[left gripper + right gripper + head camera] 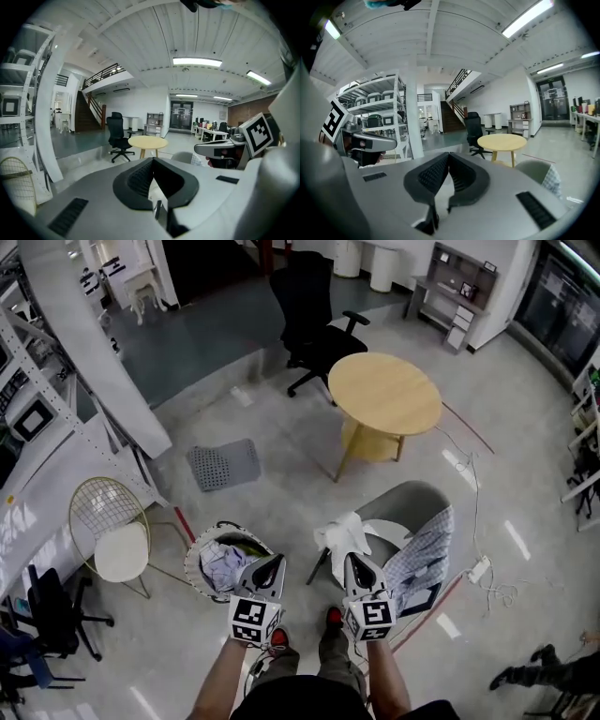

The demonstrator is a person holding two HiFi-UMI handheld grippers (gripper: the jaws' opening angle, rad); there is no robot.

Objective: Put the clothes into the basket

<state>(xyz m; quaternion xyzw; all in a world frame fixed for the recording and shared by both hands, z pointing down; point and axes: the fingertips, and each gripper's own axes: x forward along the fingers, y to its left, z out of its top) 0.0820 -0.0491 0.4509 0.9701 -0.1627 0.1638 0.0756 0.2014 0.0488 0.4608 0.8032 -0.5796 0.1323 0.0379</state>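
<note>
1. Left gripper (270, 566): jaws pressed together, nothing between them, hanging over the right rim of the basket (192, 563).
2. Right gripper (352, 561): jaws pressed together, tip at the white cloth (342, 532) on the grey chair (412, 498); can't tell if it's touching.
3. Crumpled clothes (221, 564) lie in the basket.
4. Plaid shirt (424, 554) is draped over the chair's right side.

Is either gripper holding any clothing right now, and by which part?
Nothing, it seems: the left gripper and right gripper both show jaws together with no cloth between them. The white cloth lies on the grey chair.
</note>
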